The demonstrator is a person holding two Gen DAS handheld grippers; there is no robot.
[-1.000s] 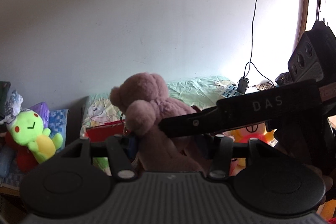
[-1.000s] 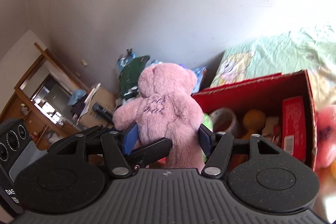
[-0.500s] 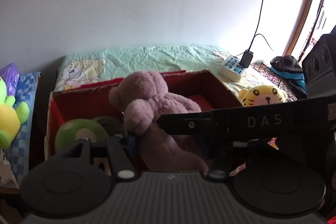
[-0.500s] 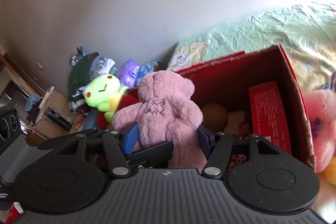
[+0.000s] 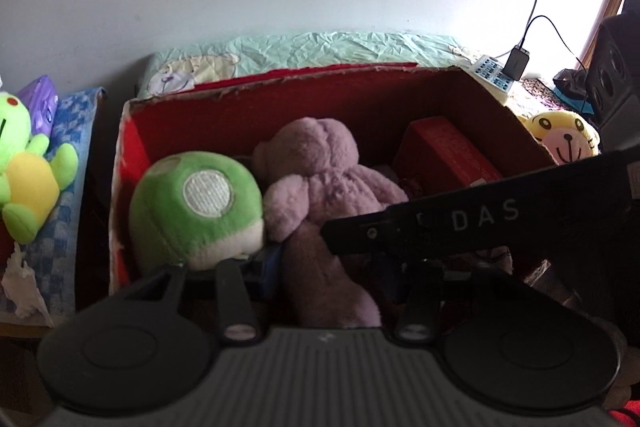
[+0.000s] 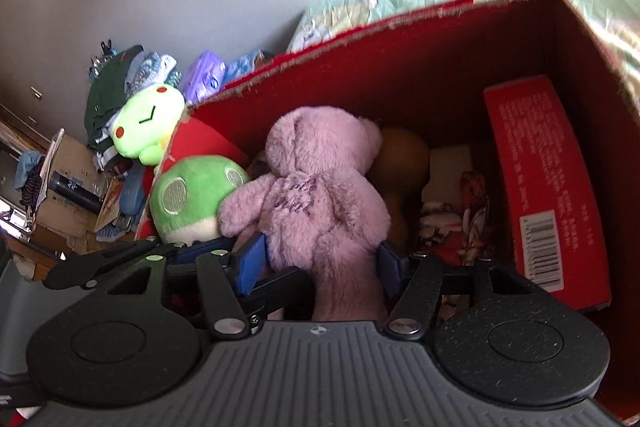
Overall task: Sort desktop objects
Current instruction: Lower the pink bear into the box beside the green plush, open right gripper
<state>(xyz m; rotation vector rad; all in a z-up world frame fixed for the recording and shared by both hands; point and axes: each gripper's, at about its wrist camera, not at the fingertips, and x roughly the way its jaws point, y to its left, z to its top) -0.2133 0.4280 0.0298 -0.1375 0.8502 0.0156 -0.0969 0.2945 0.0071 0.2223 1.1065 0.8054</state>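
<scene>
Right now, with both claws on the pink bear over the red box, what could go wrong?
Both the left claw and right claw pinch the pink bear, so uneven release may drag it out. The red box is crowded; the bear may perch on the green plush rather than settle.

White letters "DAS" stood on the right gripper's black finger. The printing and barcode on the small red box were too small to read.

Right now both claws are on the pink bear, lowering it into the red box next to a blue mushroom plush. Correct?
Not quite: the mushroom plush is green, not blue, as the right wrist view shows. The rest holds: the left claw and right claw both grip the pink bear inside the red box.
</scene>
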